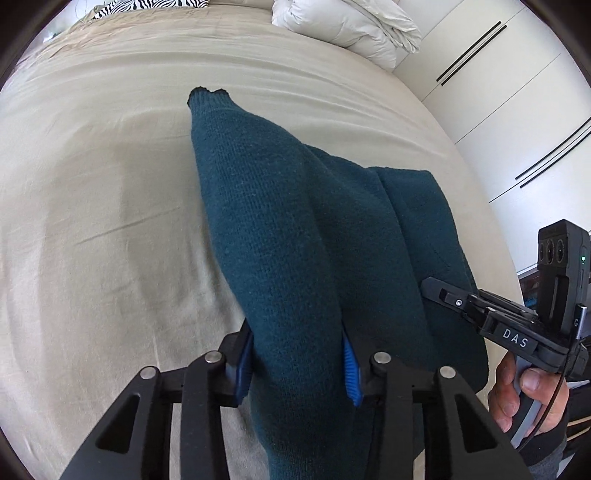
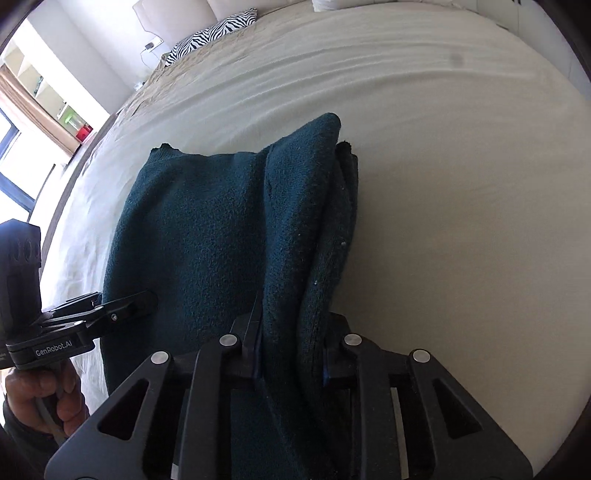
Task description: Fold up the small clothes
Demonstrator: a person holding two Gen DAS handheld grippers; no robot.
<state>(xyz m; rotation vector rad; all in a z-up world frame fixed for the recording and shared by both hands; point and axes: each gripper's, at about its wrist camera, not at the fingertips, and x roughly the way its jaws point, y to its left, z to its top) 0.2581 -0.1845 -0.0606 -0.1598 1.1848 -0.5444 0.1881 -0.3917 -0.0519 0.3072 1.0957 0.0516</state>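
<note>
A dark teal knitted sweater [image 1: 295, 229] lies partly folded on the beige bed. My left gripper [image 1: 299, 363] is shut on a thick fold of it near its left edge; the fabric bulges up between the blue pads [image 1: 351, 373]. My right gripper [image 2: 291, 354] is shut on the sweater's [image 2: 221, 236] right edge, where several layers stack up. The right gripper also shows in the left wrist view [image 1: 436, 288] at the sweater's right side, and the left gripper shows in the right wrist view [image 2: 147, 299] at its left side.
The beige bed sheet [image 1: 110, 192] spreads wide on all sides. A white duvet [image 1: 354, 26] is piled at the far end. A zebra-print pillow [image 2: 214, 37] lies at the head. White wardrobe doors [image 1: 517, 92] stand to the right, a window and shelves [image 2: 33, 103] to the left.
</note>
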